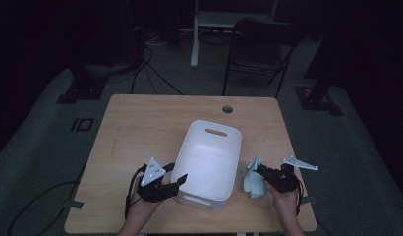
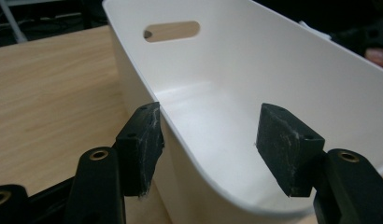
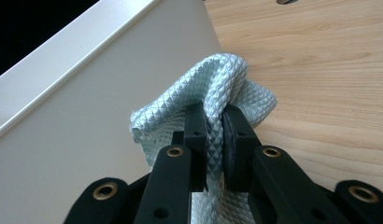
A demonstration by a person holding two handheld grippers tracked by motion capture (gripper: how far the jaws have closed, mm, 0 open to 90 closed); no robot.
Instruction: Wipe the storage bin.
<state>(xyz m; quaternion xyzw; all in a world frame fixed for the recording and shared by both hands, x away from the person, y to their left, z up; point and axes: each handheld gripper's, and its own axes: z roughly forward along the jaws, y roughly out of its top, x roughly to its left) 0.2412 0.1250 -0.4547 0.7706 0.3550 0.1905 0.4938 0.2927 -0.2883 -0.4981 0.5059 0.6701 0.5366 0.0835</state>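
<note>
Evidently a cloth (image 3: 213, 93) is being carried toward a bin (image 1: 209, 167), and that carrying step is judged to be in hand. The cloth, pale blue with a quilted weave, is clamped between the jaws of the right gripper (image 1: 258, 170), bunched into folds around the pads (image 3: 195, 135). It is seen in the high view (image 1: 252, 183) just beside the bin's right wall, low over the table (image 1: 140, 123); whether its lower edge touches the wood cannot be told.

The bin, white and empty, is stood near the front of the table with its handle slot at the far end. The left gripper (image 1: 176, 173) is placed at the bin's near left corner, its jaws spread and straddling the rim: one pad (image 2: 143, 140) lies against the outside of the wall, while the other is held clear inside, so the wall is not gripped.

For the next move, the cloth is thought to need lifting above the rim and bringing over the opening before the right jaws are released. The bin is light and could be nudged by the cloth or the gripper, so a steadying pinch on the wall by the left jaws would be well advised.
</note>
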